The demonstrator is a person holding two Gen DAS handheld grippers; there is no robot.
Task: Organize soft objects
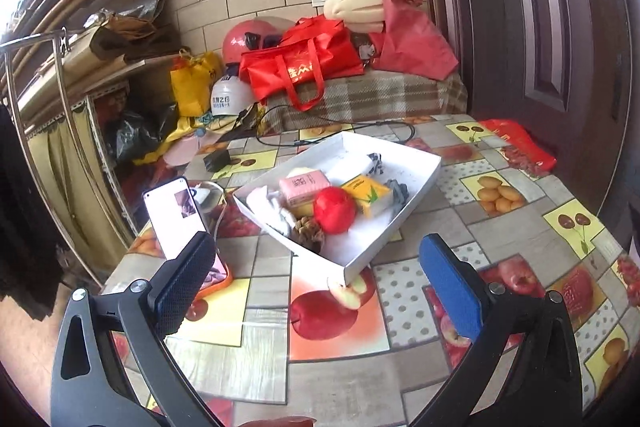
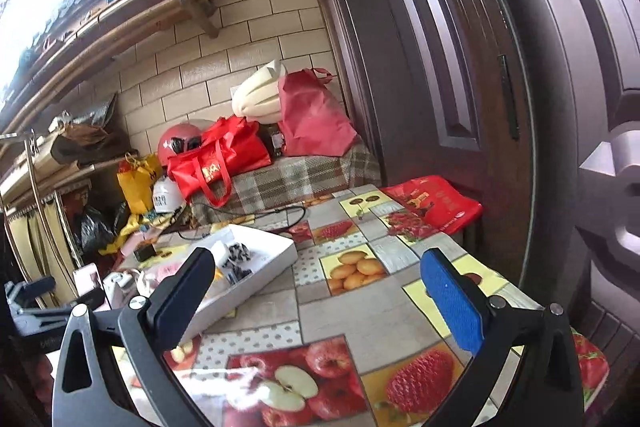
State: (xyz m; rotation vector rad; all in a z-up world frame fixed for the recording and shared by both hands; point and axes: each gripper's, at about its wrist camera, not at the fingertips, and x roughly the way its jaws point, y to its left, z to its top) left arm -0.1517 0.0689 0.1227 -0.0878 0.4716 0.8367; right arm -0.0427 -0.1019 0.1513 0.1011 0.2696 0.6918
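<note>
Both tongs, left tongs [image 1: 316, 283] and right tongs [image 2: 320, 287], hang spread apart and empty above the fruit-patterned desk [image 1: 500, 227]. Just ahead of the left tongs, a white tray [image 1: 416, 195] holds a red ball [image 1: 334, 209], tissue packs [image 1: 304, 187] and socks [image 1: 268, 207].

Table [image 1: 500, 227] (fruit-print cloth) carries white tray [image 1: 420, 183], phone [image 1: 172, 215].
</note>
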